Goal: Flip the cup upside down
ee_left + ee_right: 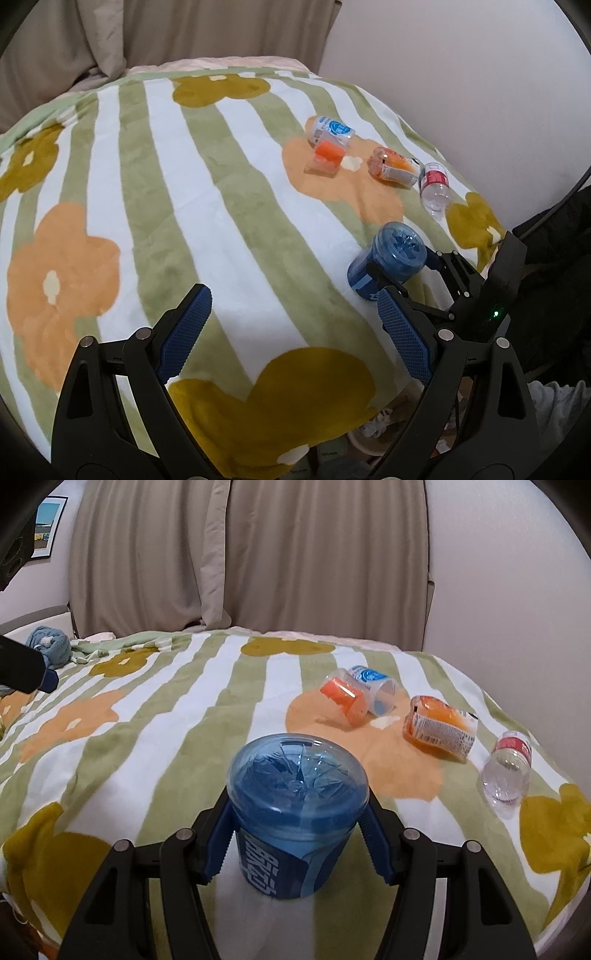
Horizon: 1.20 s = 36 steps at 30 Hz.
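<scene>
Both pads of the right gripper [297, 834] clamp the blue cup [295, 812] near the bed's front edge, its closed base up and slightly tilted. Left gripper [291, 332], empty, gapes alongside.

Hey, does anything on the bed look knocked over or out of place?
Yes. Four cut plastic cups lie tipped on the blanket: an orange cup, a blue-labelled clear cup, an orange-labelled cup and a red-labelled clear cup.

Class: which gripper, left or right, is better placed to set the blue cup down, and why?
Right. The right gripper is clamped on the blue cup, base up; the left gripper is open and empty, beside it.
</scene>
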### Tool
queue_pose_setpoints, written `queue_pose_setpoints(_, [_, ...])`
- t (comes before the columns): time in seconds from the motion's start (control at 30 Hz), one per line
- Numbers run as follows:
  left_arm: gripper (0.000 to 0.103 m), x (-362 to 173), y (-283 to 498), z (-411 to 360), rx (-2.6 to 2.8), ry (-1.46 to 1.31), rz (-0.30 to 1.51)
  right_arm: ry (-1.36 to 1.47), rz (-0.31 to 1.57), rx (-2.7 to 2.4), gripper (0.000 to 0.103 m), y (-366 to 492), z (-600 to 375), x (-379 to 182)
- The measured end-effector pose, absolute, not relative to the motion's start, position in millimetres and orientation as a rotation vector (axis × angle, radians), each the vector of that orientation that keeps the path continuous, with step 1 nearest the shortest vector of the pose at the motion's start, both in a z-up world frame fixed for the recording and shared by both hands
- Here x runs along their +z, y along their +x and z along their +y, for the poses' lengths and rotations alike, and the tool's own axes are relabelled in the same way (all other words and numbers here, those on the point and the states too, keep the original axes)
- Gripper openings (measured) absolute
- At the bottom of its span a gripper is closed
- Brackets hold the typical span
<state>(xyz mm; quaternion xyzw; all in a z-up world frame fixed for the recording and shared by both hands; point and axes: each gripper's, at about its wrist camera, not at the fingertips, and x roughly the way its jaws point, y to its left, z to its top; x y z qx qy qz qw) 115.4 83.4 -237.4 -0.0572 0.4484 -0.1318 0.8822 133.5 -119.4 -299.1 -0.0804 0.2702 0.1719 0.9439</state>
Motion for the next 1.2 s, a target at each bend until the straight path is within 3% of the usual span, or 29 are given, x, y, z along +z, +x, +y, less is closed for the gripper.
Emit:
queue_pose_setpoints(0.17, [0.091,-234.6,115.6,84.9,-0.271,-0.125,0.932,-0.144,0.586,0.344,0.060,134.1,-121.6,-296.3])
queue_pose_setpoints(0.23, [0.091,-232.7,116.0,86.0,-0.277,-0.129,0.930,-0.099,0.606,0.359,0.074,135.3,-124.9,-294.9])
queue_pose_setpoints(0.27, [0.091,-232.2,115.9,85.7,-0.277,-0.125,0.929,-0.072,0.598,0.359,0.098,134.7,-127.5,-293.9])
queue_pose_setpoints(0.3, [0.091,-231.4,116.3,85.5,-0.277,-0.120,0.929,-0.064,0.584,0.362,0.103,133.2,-129.0,-292.8])
queue_pose_setpoints(0.93, [0.091,-218.3,108.8,77.6,-0.272,-0.101,0.920,-0.072,0.595,0.408,0.103,119.8,-133.2,-281.7])
queue_pose_setpoints(1.1, [0.091,-192.3,104.4,72.1,-0.275,-0.094,0.906,-0.075,0.612,0.395,0.103,112.9,-140.7,-254.2])
queue_pose_setpoints(1.2, [0.091,-156.2,101.1,67.3,-0.274,-0.081,0.867,-0.071,0.610,0.372,0.103,102.3,-154.0,-206.7])
